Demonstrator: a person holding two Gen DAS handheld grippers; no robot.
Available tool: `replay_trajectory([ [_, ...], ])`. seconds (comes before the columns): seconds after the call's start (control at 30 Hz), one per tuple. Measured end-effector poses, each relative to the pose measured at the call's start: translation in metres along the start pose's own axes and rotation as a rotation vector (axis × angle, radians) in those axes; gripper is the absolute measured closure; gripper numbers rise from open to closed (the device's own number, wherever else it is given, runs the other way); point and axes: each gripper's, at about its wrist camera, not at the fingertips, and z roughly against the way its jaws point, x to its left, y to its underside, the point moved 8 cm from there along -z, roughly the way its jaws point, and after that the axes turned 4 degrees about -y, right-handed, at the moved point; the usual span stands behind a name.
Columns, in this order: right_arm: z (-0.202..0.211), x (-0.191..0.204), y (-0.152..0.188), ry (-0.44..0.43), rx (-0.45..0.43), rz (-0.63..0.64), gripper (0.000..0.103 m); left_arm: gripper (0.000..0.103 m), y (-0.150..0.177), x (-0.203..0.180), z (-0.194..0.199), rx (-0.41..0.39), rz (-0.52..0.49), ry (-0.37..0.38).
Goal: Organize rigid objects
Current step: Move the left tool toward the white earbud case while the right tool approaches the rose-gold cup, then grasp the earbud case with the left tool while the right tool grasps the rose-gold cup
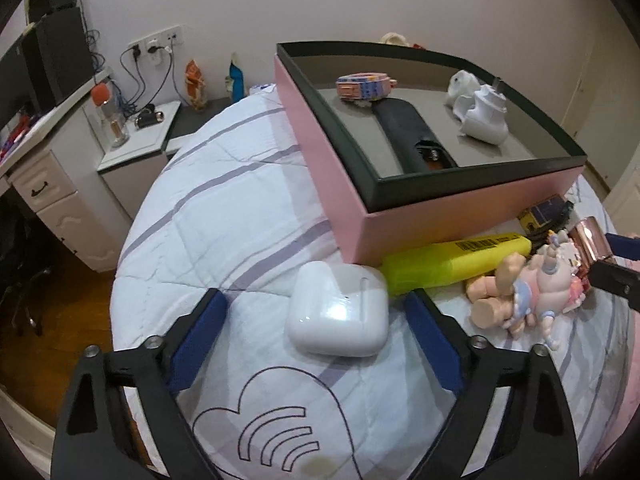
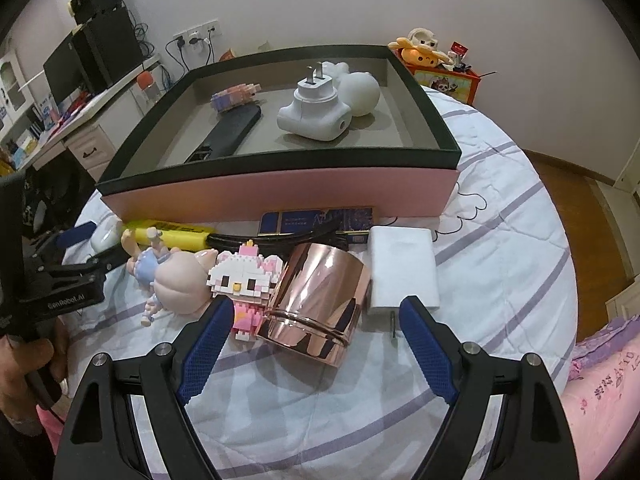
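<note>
Filling the lower centre only in the left wrist view, a white earbud case (image 1: 338, 314) lies between the spread, empty left gripper (image 1: 316, 320), while the right gripper (image 2: 316, 328) gapes unclenched around a rose-gold cup (image 2: 320, 300).

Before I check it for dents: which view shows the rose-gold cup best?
The right wrist view: the rose-gold cup lies whole and central on its side. The left wrist view shows only a sliver at the edge.

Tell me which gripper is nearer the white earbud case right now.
Left. The left gripper is open and straddles the white earbud case, pads not touching. The right gripper sits farther along the bed, open around the rose-gold cup.
</note>
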Motion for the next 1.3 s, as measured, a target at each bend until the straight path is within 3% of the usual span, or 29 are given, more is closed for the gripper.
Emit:
replay_trajectory([
  [0.2, 0.000, -0.002, -0.001, -0.008, -0.007, -0.019, 0.020, 0.030, 0.002, 0.002, 0.006, -0.013, 0.015, 0.016],
  [0.27, 0.000, -0.002, -0.002, -0.008, -0.010, -0.031, 0.021, 0.040, 0.002, 0.002, 0.008, -0.014, 0.016, 0.019],
  [0.37, 0.002, -0.007, -0.004, 0.012, -0.018, -0.047, 0.033, 0.058, 0.003, 0.005, 0.011, -0.016, 0.023, 0.020],
  [0.5, 0.003, -0.007, -0.003, -0.008, -0.013, -0.046, 0.041, 0.058, 0.001, 0.009, 0.009, -0.016, 0.026, 0.018],
  [0.6, 0.002, 0.002, -0.003, -0.014, -0.008, -0.023, 0.052, 0.049, 0.000, 0.001, 0.005, -0.024, -0.019, -0.015],
  [0.7, -0.004, 0.003, -0.004, 0.002, -0.008, -0.026, 0.053, 0.049, -0.001, -0.001, 0.004, -0.032, -0.026, -0.028],
  [0.8, -0.012, 0.000, -0.004, -0.008, 0.000, -0.046, 0.055, 0.059, -0.001, 0.007, 0.006, -0.034, 0.019, -0.014],
  [1.3, 0.002, -0.005, 0.007, -0.087, -0.016, -0.062, 0.055, 0.059, 0.011, 0.011, 0.023, -0.032, 0.090, 0.022],
])
